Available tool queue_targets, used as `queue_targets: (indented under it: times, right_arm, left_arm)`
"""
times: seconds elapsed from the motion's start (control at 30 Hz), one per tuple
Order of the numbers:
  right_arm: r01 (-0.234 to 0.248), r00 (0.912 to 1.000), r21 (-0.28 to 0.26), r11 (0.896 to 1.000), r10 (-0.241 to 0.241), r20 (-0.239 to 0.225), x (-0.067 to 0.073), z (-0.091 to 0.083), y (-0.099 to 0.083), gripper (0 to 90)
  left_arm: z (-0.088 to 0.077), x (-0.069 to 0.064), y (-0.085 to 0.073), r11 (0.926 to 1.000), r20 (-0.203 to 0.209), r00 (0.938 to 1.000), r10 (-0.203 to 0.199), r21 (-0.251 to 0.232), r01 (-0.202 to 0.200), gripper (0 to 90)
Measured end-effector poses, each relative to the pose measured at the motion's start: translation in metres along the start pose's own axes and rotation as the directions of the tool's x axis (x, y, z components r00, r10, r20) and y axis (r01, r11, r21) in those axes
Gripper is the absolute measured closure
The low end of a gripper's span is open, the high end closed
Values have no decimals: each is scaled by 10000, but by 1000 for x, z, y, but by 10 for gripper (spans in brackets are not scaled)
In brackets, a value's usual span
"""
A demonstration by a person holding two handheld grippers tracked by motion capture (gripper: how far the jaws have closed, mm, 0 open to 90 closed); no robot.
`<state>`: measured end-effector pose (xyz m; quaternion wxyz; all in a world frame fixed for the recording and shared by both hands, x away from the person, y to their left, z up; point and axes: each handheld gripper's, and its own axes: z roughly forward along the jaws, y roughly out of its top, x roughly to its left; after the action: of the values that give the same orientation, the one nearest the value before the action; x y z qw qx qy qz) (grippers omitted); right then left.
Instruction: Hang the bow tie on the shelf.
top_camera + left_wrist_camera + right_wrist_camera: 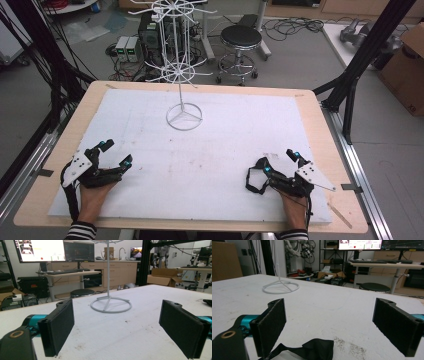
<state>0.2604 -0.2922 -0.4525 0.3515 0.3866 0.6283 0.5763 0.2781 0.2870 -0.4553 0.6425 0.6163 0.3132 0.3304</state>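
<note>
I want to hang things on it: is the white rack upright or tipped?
Upright. The rack stands on its ring base, flat on the white mat, with its pole vertical in both gripper views.

Beyond the jaws of the left gripper view, a desk [67, 273] carries monitors [53, 250] before wooden cabinets [120, 272], with a black round stool [82, 293] below. Grey floor [295, 60] spreads past the table [50, 165], strewn with cables [292, 25]; a cardboard box [407, 70] sits far right.
</note>
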Motion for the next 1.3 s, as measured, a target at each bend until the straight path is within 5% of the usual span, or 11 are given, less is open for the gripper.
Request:
queue_targets:
  times: [0.57,1.13,1.3]
  right_arm:
    - [141,9998,-32,9999,-141,117,1,0,0,107]
    - [19,9996,1656,9862,28,-284,-7,3,40,108]
    - [219,9962,2648,9640,13,-869,-12,5,49,108]
  left_arm:
    - [0,0,0,10000,14,10000,30,15,-30,132]
    - [0,0,0,10000,15,10000,47,18,-47,133]
    - [0,0,0,10000,14,10000,44,12,-44,132]
